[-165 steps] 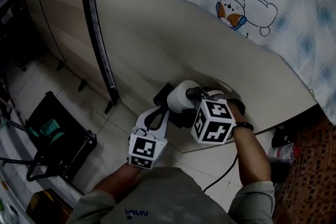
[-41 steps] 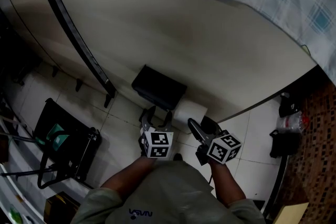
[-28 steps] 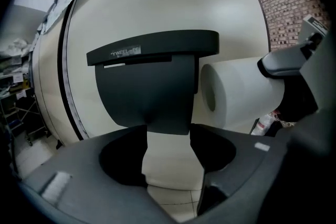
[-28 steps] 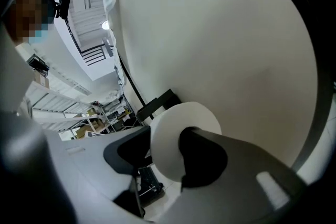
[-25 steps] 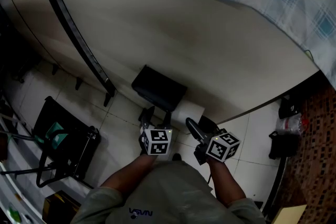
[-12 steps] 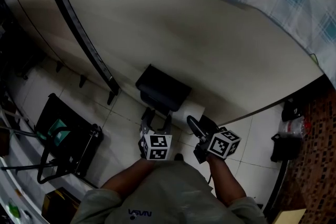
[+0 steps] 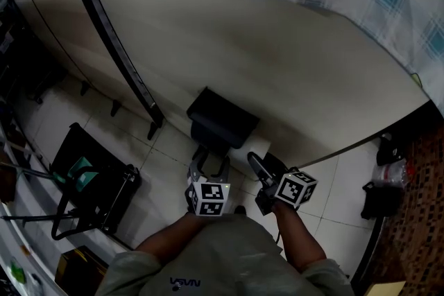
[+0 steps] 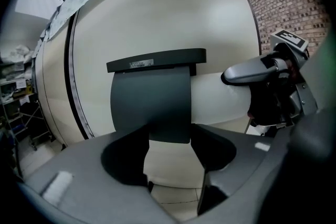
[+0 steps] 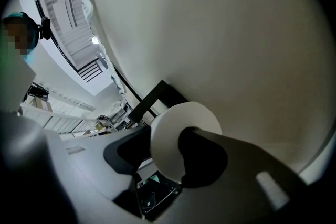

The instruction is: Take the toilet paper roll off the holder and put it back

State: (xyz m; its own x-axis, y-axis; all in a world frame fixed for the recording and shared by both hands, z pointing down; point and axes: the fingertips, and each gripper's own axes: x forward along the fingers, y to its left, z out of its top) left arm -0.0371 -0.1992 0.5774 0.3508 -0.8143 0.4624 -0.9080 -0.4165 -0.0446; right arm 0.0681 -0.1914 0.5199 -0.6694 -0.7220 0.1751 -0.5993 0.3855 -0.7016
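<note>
Toilet paper roll (image 9: 170,123) lies just right of the black holder (image 8: 149,97). Its inner end is hidden behind the holder's cover, so the seating on the spindle cannot be confirmed. Right gripper (image 9: 164,147) clamps the roll's outer end. Left gripper (image 8: 169,150) faces the holder, jaws apart and empty.

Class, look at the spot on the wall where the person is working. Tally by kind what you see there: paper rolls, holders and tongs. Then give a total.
toilet paper roll: 1
holder: 1
tongs, that is the left tongs and the right tongs: 2
Total: 4
</note>
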